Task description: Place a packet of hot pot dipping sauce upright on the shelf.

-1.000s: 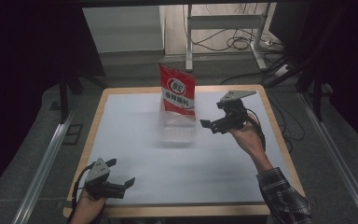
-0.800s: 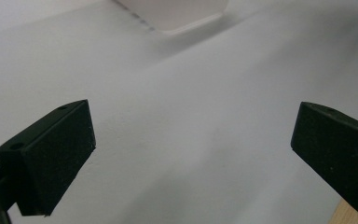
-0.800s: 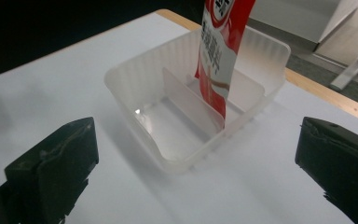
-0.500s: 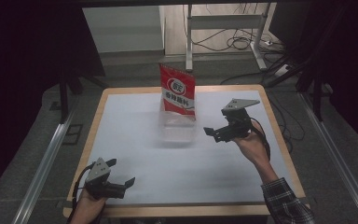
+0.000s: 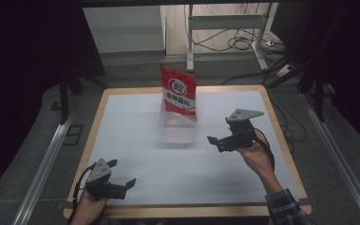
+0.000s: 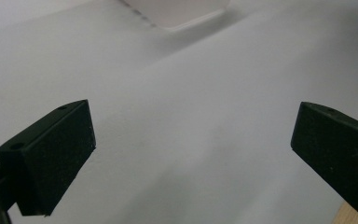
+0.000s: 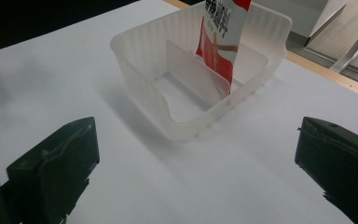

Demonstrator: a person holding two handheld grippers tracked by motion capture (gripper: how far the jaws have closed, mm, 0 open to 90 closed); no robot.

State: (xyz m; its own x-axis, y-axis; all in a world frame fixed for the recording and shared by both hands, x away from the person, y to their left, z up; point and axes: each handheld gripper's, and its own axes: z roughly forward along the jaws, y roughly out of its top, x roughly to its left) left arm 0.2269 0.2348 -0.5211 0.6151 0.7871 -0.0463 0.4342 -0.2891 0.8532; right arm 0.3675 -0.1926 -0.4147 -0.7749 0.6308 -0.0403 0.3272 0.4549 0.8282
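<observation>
The red bag stands in the clear bin. Right hand-held gripper near it and left hand-held gripper are both open, empty.

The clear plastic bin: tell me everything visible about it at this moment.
The bin is a translucent, frosted-white plastic container with ribbed walls, rounded corners and a scooped dip in its near wall. An upright divider splits it into two compartments. A red packet with white printing stands in the far compartment, leaning against the divider and rising well above the rim; the near compartment is empty. The bin sits upright on the white table cover, toward the far middle. Neither gripper touches it; the right gripper is open, nearby and apart.
</observation>
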